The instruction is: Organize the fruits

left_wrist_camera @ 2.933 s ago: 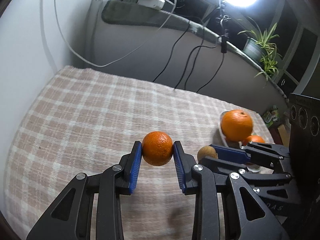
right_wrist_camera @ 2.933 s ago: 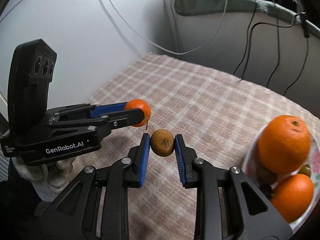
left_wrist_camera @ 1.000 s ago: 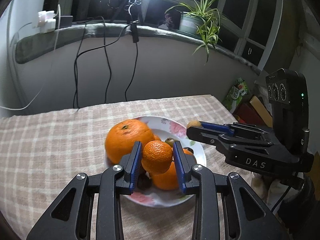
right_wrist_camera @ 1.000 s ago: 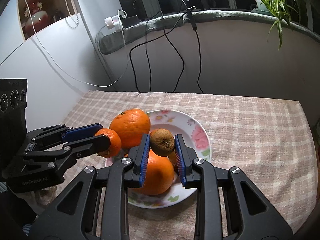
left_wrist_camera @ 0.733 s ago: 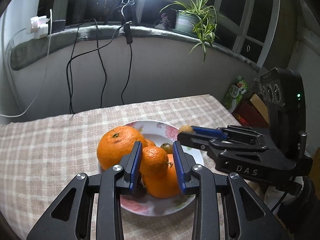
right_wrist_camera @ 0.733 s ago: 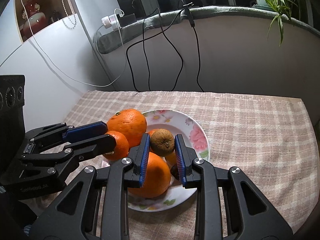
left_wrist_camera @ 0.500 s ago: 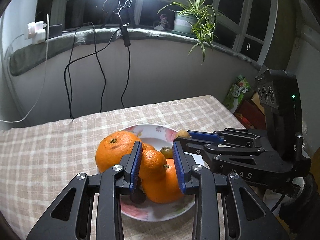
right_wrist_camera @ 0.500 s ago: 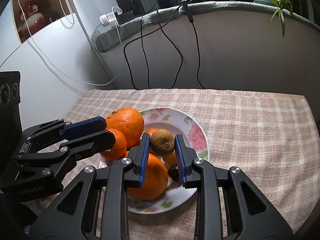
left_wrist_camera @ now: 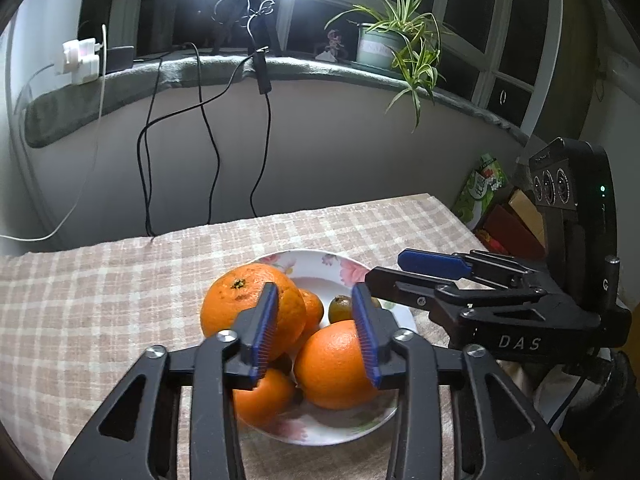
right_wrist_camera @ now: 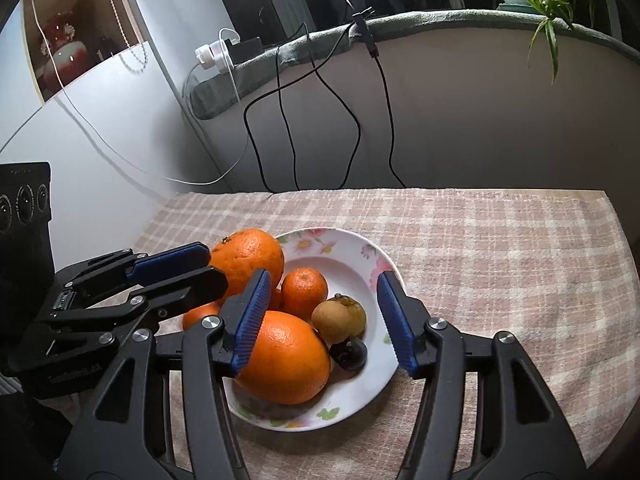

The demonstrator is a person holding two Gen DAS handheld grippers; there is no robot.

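**Right wrist view: both grippers hanging released over a full fruit plate**

Right wrist view first: the right gripper is hovering low over the plate, its blue-padded fingers spread wide and gripping nothing. Directly beneath them a large orange is lying at the near side of the plate, glossy and pitted, touching a small brownish-green fruit with a dull, speckled skin. A dark, nearly black small fruit is sitting just in front of that one, against the big orange. Behind them a small mandarin is resting with its stem dimple facing up, and further back a second large orange is leaning at the plate's left rim. Another mandarin is peeking out at the left, mostly hidden by the left gripper, which is reaching in from that side.

From the left wrist view, the left gripper is likewise standing parted with nothing between its fingers, poised over the oranges. The plate is white with pink flowers and green leaves, and it is sitting on a surface covered by a beige-and-cream checked cloth.

Beyond the surface, black cables are hanging down a pale wall from a padded sill, where a spider plant is standing in a pot.
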